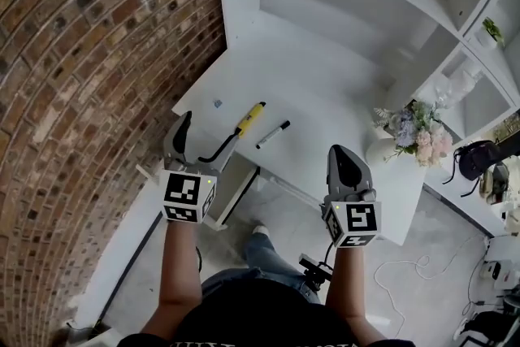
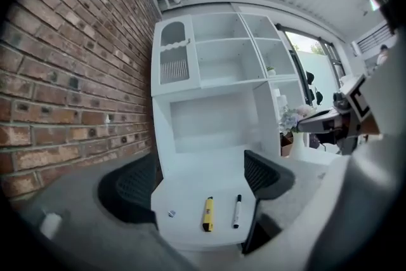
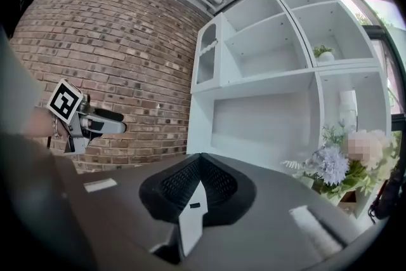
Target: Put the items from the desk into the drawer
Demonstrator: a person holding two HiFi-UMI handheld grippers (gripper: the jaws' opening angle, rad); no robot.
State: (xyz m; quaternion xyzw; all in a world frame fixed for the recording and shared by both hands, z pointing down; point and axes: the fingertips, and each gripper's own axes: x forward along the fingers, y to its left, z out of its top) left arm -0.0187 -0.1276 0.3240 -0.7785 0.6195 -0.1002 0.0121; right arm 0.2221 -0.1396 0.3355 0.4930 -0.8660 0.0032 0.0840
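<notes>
The yellow tool [image 1: 250,119], the black pen [image 1: 273,134] and a small bit [image 1: 218,103] lie on the white desk [image 1: 325,93]. We think no packing has begun. Our left gripper [image 1: 207,136] hangs near them, fingers wide, nothing between. Our right gripper [image 1: 348,165] is closed and empty. Next we should lower the left one over the yellow tool and squeeze.

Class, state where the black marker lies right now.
In the head view the black marker lies on the white desk near its front edge, just right of the yellow pen-shaped tool, apart from it.
</notes>
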